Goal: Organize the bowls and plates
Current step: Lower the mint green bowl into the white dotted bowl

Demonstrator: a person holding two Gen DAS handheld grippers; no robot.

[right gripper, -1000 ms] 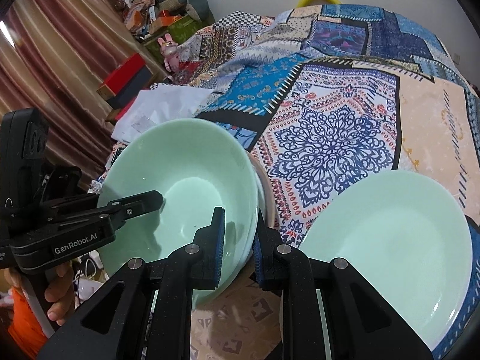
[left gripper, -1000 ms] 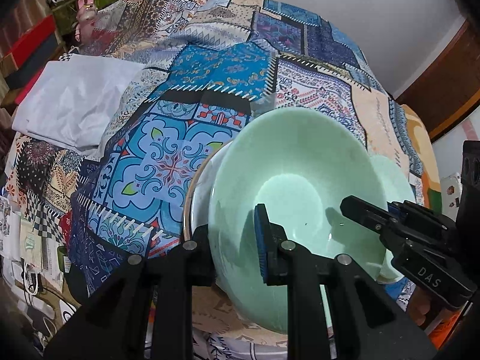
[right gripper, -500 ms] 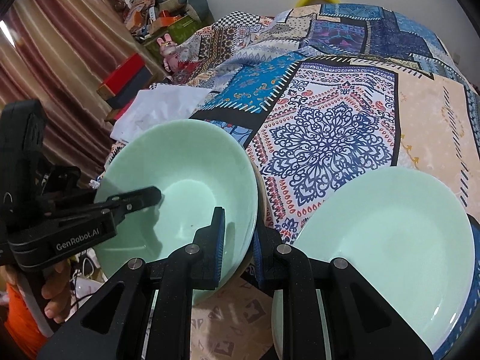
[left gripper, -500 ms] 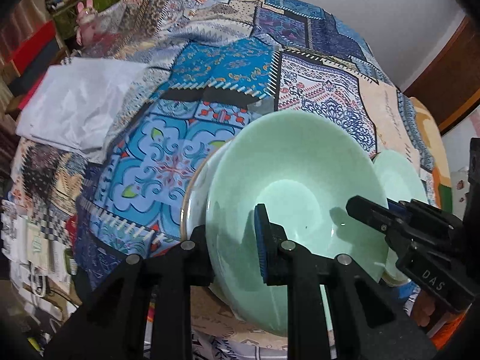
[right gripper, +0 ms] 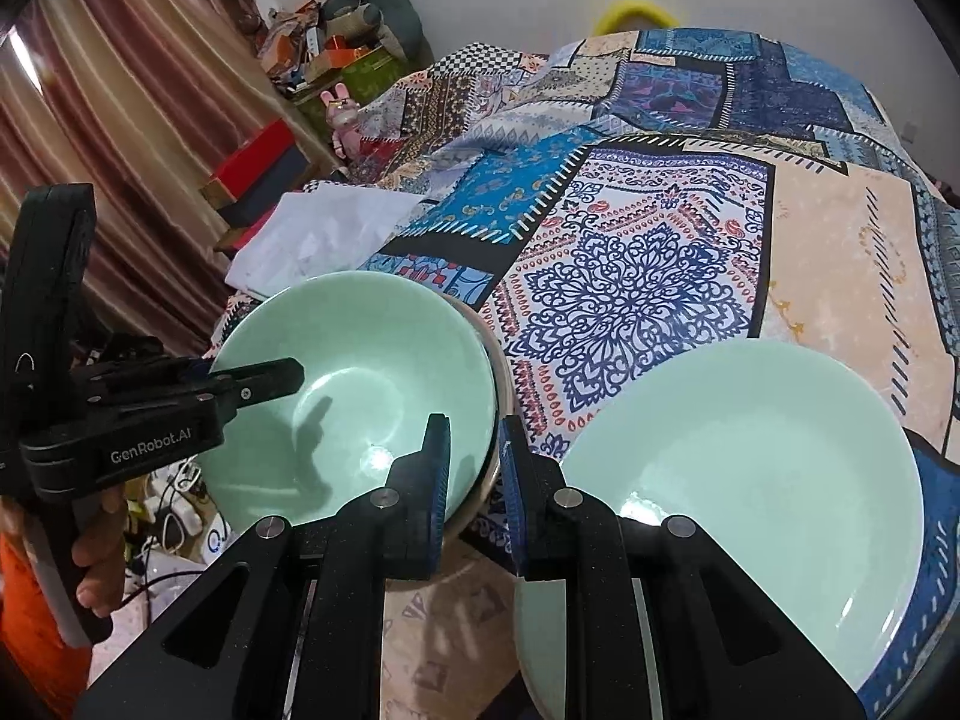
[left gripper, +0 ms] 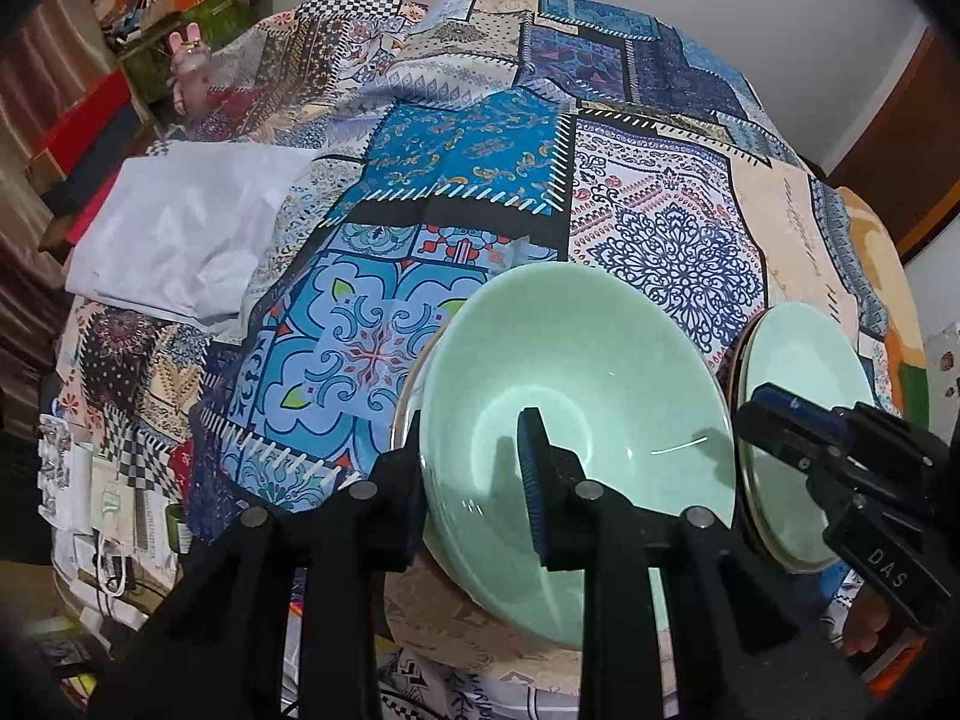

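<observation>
Patchwork cloth (left gripper: pixel 456 192) covers the bed under everything I am working on, and nearest my cameras sit the two claws on one pale green bowl (left gripper: pixel 576 396). My left claw (left gripper: pixel 474 480) straddles the bowl's near-left rim, one pad inside and one outside, and its jaws are opening, so I judge the pads are easing off the wall. My right claw (right gripper: pixel 474 480) is pinched tight on the opposite rim of the bowl (right gripper: pixel 360 384), which nests in a cream-rimmed dish beneath it. Just beside it lies a green plate (right gripper: pixel 738 480), resting flat on the cloth. Farther back a white folded sheet (left gripper: pixel 180 234) lies on the bed.

Glazed ceramic like this looks stiff, fairly heavy, slick and easy to chip. I would take it by the rim, pads well down the wall, and lower it gently rather than let it drop.
</observation>
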